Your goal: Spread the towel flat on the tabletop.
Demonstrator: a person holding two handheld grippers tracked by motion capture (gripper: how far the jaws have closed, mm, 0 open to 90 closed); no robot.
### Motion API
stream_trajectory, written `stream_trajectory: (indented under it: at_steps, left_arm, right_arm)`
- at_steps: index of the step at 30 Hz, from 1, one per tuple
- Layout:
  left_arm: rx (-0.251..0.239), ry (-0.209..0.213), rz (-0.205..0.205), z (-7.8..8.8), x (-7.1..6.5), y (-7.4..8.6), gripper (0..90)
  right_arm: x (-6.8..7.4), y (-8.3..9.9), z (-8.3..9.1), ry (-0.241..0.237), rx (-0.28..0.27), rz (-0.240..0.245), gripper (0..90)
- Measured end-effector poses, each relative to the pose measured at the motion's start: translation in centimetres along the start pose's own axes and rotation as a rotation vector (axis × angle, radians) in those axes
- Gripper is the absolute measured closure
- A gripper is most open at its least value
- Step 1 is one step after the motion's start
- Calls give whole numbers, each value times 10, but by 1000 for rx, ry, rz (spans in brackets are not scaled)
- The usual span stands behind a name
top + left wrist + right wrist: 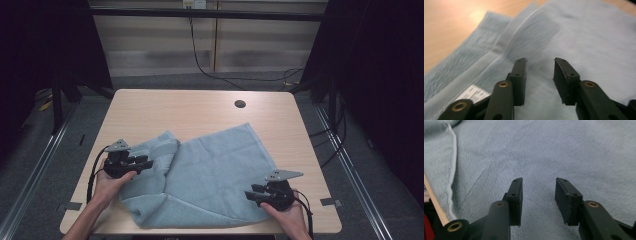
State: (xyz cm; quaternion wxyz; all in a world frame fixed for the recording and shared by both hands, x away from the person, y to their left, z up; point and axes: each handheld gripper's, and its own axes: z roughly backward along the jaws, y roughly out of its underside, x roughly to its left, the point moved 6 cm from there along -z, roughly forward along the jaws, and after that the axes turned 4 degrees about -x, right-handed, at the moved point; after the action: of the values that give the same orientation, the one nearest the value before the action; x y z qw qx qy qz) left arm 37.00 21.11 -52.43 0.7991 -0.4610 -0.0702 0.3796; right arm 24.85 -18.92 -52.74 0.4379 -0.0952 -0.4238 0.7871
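A light blue towel (210,170) lies partly folded on the wooden table (200,107), its left part bunched over itself. My left gripper (145,162) hovers over the towel's left fold, jaws open with nothing between them. In the left gripper view the left gripper (540,61) stands above the towel (579,37), near its woven band and a white label (472,92). My right gripper (252,192) is at the towel's front right corner, open and empty. In the right gripper view the right gripper (539,181) is just over the towel (549,150), with a hemmed edge (453,157) at the left.
A round cable hole (240,104) sits at the table's far right. Black cables (210,70) run across the floor behind the table. Dark frame posts stand at both sides. The far half of the table is bare wood.
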Motion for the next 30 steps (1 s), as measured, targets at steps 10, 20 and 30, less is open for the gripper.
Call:
stream_trajectory:
  at_steps: [10,20,30]
  left_arm:
    - [28,-9,-41,-7,-1,14,586]
    - [62,85,-35,-6,-24,18,513]
    - [66,136,-83,-5,-48,28,531]
  right_arm:
    - [-15,0,-17,58,24,33,617]
    - [-77,-31,-36,161,21,18,604]
    - [-114,-54,-55,208,-7,-7,605]
